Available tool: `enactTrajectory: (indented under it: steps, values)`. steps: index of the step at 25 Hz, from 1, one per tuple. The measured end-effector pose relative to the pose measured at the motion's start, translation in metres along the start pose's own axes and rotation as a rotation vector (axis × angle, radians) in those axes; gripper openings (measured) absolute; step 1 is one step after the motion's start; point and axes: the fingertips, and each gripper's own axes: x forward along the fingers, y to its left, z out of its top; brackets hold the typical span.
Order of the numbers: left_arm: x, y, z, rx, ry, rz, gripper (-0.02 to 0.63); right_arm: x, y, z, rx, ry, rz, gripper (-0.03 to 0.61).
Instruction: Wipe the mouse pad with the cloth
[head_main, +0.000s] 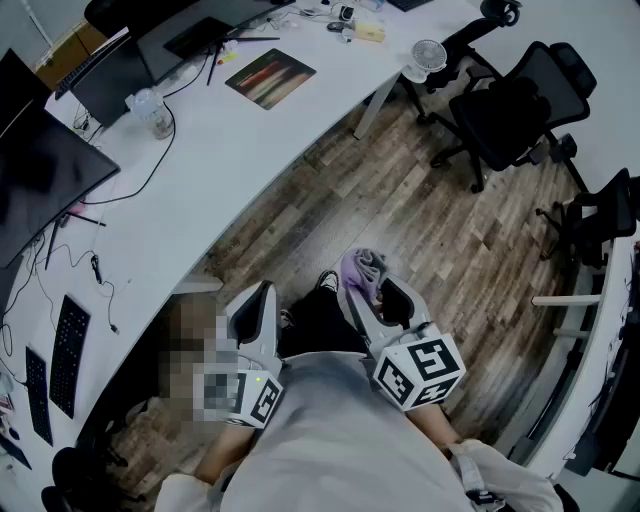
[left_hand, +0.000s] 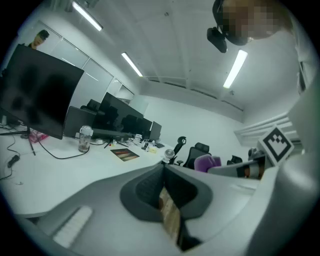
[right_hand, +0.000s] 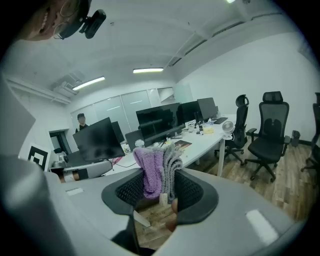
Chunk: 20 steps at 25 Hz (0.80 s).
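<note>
The mouse pad (head_main: 270, 76), dark with a reddish print, lies far off on the white desk (head_main: 250, 150); it also shows small in the left gripper view (left_hand: 125, 154) and the right gripper view (right_hand: 181, 145). A purple and grey cloth (head_main: 362, 268) (right_hand: 159, 172) is pinched in my right gripper (head_main: 385, 292) (right_hand: 161, 187), which is shut on it and held close to the person's body over the wooden floor. My left gripper (head_main: 264, 296) (left_hand: 164, 170) is beside it, jaws together with nothing between them. Both grippers are well short of the desk.
On the desk stand dark monitors (head_main: 40, 170), a clear bottle (head_main: 155, 110), a small white fan (head_main: 427, 58), a keyboard (head_main: 68, 355) and loose cables. Black office chairs (head_main: 520, 110) stand on the wooden floor (head_main: 400, 200) to the right.
</note>
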Motion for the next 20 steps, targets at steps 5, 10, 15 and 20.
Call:
enactTrajectory:
  steps: [5, 10, 15, 20]
  values:
    - [0.034, 0.002, 0.008, 0.009, 0.005, 0.005, 0.000, 0.022, -0.019, 0.010, 0.014, 0.003, 0.020, 0.176]
    - [0.068, 0.007, 0.017, 0.001, 0.016, 0.023, 0.000, 0.038, -0.057, 0.030, 0.062, -0.020, 0.036, 0.183]
    - [0.110, -0.001, 0.021, 0.009, 0.039, 0.011, 0.000, 0.051, -0.096, 0.050, 0.103, -0.037, 0.045, 0.189]
    - [0.153, -0.016, 0.037, 0.007, 0.019, -0.002, 0.000, 0.061, -0.135, 0.070, 0.112, -0.047, 0.043, 0.195]
